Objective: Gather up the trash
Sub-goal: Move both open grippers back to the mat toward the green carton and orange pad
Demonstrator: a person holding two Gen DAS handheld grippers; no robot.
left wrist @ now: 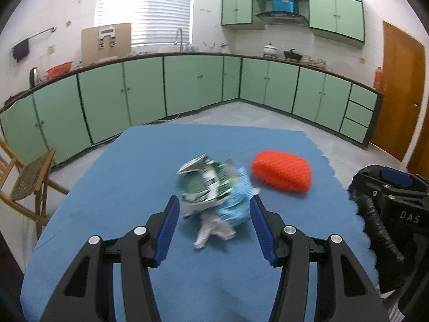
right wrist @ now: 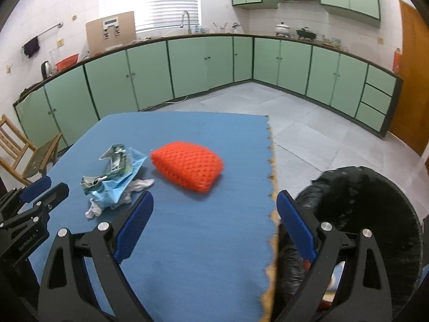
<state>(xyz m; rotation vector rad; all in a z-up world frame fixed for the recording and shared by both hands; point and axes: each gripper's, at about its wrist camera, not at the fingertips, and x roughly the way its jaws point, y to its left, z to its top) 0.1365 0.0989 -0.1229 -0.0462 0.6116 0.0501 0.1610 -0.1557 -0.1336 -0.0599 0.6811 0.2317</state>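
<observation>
A heap of crumpled trash (left wrist: pixel 214 190), green and light-blue wrappers with white tissue, lies on the blue mat (left wrist: pixel 134 177). My left gripper (left wrist: pixel 214 209) is open, its blue fingers on either side of the heap's near end, not closed on it. The heap also shows in the right wrist view (right wrist: pixel 115 177), with the left gripper (right wrist: pixel 32 209) beside it. An orange knitted pouch (right wrist: pixel 187 167) lies to its right; it also shows in the left wrist view (left wrist: pixel 281 171). My right gripper (right wrist: pixel 214 220) is open and empty over the mat's right edge.
A black bin with a black liner (right wrist: pixel 362 214) stands below the table's right edge; it also shows in the left wrist view (left wrist: pixel 380 241). A wooden chair (left wrist: pixel 24 182) stands left of the table. Green kitchen cabinets (left wrist: pixel 187 83) line the far walls.
</observation>
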